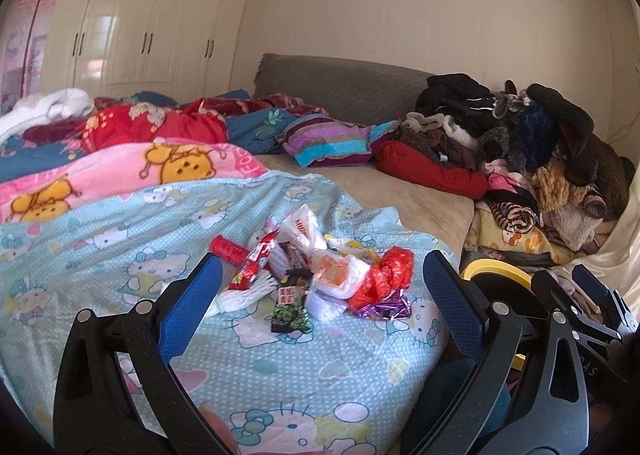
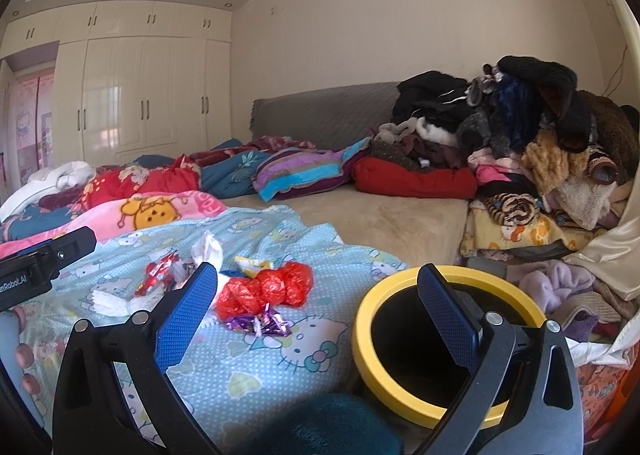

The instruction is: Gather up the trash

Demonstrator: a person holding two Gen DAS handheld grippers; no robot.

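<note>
A heap of trash (image 1: pixel 316 271) lies on the light blue cartoon-cat bedsheet (image 1: pixel 120 255): a crumpled red plastic bag (image 1: pixel 386 275), a purple foil wrapper (image 1: pixel 386 309), red snack packets (image 1: pixel 256 263), white foam netting (image 1: pixel 244 293) and a dark green packet (image 1: pixel 291 309). My left gripper (image 1: pixel 322 301) is open, its blue pads either side of the heap, short of it. My right gripper (image 2: pixel 318 317) is open too, near the red plastic bag (image 2: pixel 264 289) and purple foil wrapper (image 2: pixel 260 323). A yellow-rimmed black bin (image 2: pixel 400 287) stands beside the bed at the right.
Blankets and a striped pillow (image 2: pixel 304 171) cover the far side of the bed. A tall pile of clothes (image 2: pixel 532 147) fills the right corner. Cream wardrobes (image 2: pixel 132 95) line the back wall. A hand (image 2: pixel 22 355) shows at the right wrist view's left edge.
</note>
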